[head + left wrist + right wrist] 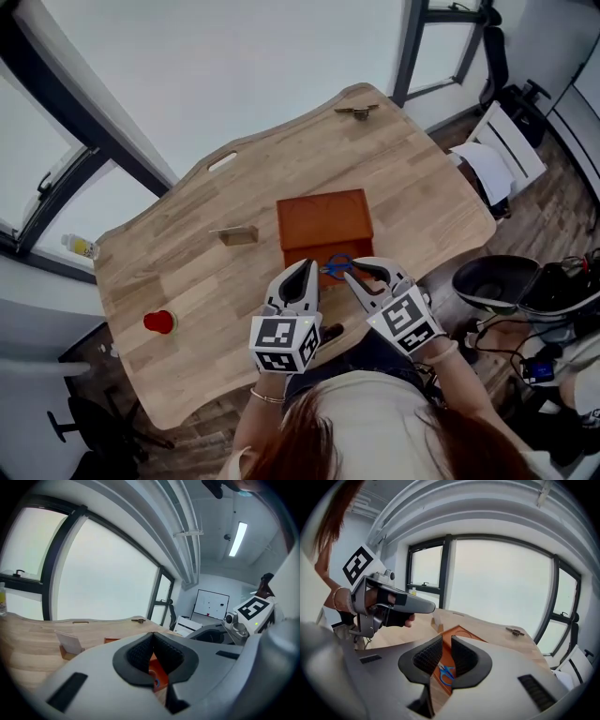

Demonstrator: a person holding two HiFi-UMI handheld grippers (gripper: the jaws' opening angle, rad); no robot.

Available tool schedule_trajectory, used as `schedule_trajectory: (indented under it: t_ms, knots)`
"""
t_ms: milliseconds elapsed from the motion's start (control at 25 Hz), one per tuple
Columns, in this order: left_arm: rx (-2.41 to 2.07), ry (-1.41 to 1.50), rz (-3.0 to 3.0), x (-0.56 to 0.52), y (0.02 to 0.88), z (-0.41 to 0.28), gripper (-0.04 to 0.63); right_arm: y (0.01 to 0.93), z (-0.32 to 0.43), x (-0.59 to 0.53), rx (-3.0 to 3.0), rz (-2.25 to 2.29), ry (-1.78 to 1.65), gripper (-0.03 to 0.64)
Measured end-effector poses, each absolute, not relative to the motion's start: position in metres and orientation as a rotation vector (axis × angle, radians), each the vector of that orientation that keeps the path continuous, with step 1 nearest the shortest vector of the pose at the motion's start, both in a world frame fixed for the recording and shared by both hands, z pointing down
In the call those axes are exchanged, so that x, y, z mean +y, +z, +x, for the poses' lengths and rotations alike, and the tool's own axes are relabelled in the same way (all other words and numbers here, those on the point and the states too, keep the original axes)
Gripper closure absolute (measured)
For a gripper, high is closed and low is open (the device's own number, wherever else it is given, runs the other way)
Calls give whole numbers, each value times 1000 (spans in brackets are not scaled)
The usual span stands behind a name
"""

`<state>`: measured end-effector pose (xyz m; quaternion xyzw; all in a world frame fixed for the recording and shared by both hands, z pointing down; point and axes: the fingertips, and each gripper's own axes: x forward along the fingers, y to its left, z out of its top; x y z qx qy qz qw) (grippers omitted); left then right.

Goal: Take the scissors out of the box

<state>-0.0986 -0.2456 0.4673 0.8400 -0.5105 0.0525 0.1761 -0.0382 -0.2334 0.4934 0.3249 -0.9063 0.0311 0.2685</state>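
Observation:
An orange box (pixel 323 225) sits mid-table on the wooden table (pixel 187 281). Blue-handled scissors (pixel 337 265) lie at its near edge, seen between the two gripper tips. My left gripper (pixel 305 277) is just left of the scissors, its pads meeting at the tips (pixel 153 637) with nothing held. My right gripper (pixel 361 272) is just right of them. In the right gripper view its jaws (pixel 446 639) stand slightly apart and empty. Through the gap show the box (pixel 461 632) and the scissors (pixel 446 673) below. The left gripper (pixel 401 603) also appears there, held in a hand.
A red object (pixel 159 322) stands near the table's left front. A small wooden card holder (pixel 234 234) is left of the box, and a small metal piece (pixel 356 112) lies at the far edge. A black bin (pixel 492 281) stands off the table's right side.

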Motion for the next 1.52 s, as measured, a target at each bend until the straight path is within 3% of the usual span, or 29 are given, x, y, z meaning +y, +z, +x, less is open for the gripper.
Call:
schedule_trajectory:
  t_ms: [1520]
  knots:
    - [-1613, 156, 2136, -292, 498, -128, 577, 646, -54, -263, -2101, 122, 31, 485]
